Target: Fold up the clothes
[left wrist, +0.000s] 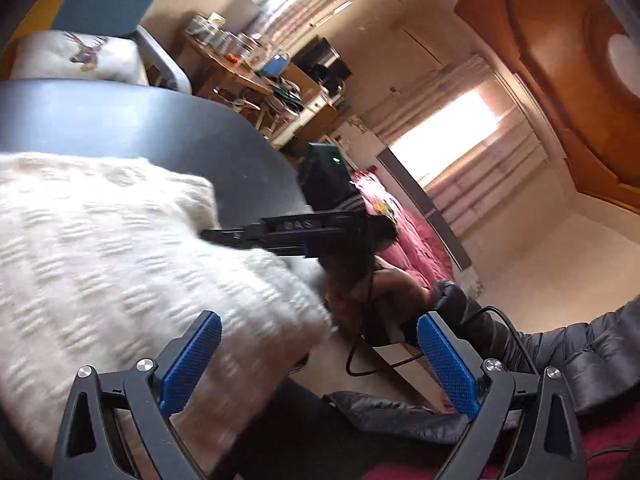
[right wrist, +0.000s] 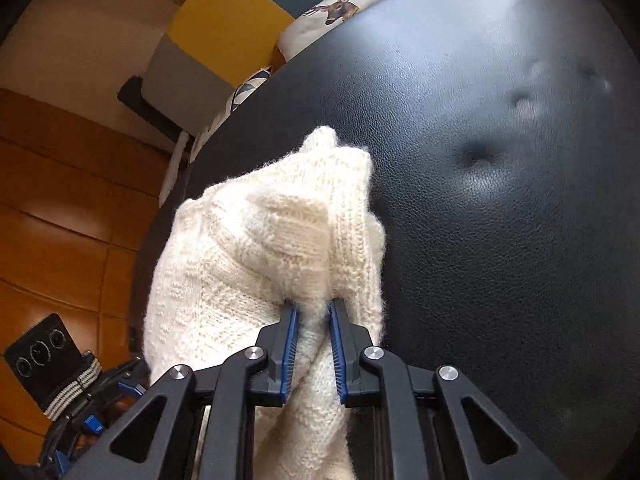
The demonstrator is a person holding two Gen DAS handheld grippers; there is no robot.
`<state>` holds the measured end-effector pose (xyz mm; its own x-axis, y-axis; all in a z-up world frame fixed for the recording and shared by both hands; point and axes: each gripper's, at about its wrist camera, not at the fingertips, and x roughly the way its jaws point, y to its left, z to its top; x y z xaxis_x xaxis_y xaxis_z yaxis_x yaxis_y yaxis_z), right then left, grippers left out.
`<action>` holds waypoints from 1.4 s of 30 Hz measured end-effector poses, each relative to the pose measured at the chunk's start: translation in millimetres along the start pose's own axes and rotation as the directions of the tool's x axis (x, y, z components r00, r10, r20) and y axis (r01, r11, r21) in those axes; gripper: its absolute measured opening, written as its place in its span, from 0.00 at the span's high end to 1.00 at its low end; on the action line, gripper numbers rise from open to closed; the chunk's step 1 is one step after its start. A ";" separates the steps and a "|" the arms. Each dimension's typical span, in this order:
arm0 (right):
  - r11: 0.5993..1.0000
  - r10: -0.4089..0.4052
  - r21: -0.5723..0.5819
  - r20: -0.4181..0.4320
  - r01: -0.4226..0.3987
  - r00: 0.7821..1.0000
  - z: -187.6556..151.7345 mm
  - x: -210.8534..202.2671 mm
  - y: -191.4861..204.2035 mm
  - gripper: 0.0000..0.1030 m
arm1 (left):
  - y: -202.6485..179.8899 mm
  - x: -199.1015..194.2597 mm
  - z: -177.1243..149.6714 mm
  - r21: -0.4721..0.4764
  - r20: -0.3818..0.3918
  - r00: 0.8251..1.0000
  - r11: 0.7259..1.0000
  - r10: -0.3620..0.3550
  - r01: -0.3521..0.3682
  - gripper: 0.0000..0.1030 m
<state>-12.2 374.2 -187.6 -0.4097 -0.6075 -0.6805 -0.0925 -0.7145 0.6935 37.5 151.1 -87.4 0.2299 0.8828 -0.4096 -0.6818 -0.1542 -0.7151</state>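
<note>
A cream knitted sweater [right wrist: 256,248] lies bunched on a black leather surface [right wrist: 500,200]. My right gripper [right wrist: 313,312] is shut on a fold of the knit, which is pinched between its blue pads and rises in a hump ahead of them. In the left wrist view the same sweater [left wrist: 120,248] spreads blurred across the left half, and the right gripper [left wrist: 224,235] reaches into its edge from the right. My left gripper [left wrist: 320,356] stands wide open above the sweater's near edge, with nothing between its fingers.
A deer-print cushion [left wrist: 80,54] and a blue-and-yellow chair back [right wrist: 224,28] stand beyond the black surface [left wrist: 160,124]. A person's hand and dark puffer sleeve [left wrist: 560,344] hold the right gripper. A cluttered desk [left wrist: 256,76], a red quilt [left wrist: 408,236] and wooden floor [right wrist: 60,200] lie around.
</note>
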 end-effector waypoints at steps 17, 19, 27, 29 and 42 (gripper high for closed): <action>0.960 0.274 -0.067 0.039 -0.271 0.961 -21.5 -37.2 -8.6 0.74 | 6.5 -42.5 18.4 -0.094 0.102 0.990 0.992 0.093 -0.084 0.04; 0.939 0.328 -0.108 0.009 -0.325 0.945 -33.6 -50.6 -0.4 0.72 | 23.9 -56.2 20.6 -0.158 0.139 0.982 0.982 0.130 -0.107 0.04; 0.925 0.301 -0.162 -0.244 -0.344 0.922 -67.0 -15.7 34.2 0.71 | 52.2 -47.6 33.7 -0.160 0.111 0.970 0.967 0.217 -0.198 0.04; 0.912 0.312 -0.166 -0.316 -0.376 0.896 -74.2 -5.1 38.8 0.68 | 51.1 -36.2 37.2 -0.105 0.070 0.966 0.965 0.249 -0.241 0.04; 0.962 0.184 -0.139 -0.301 -0.234 0.936 -103.1 -38.3 -0.2 0.76 | 36.3 -10.6 10.3 0.088 0.050 0.926 0.921 0.375 -0.378 0.00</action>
<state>97.1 361.8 -186.1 -0.1271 -0.8043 -0.5804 0.1333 -0.5937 0.7936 3.1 140.7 -103.2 -0.0779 0.7815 -0.6190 -0.7766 -0.4369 -0.4539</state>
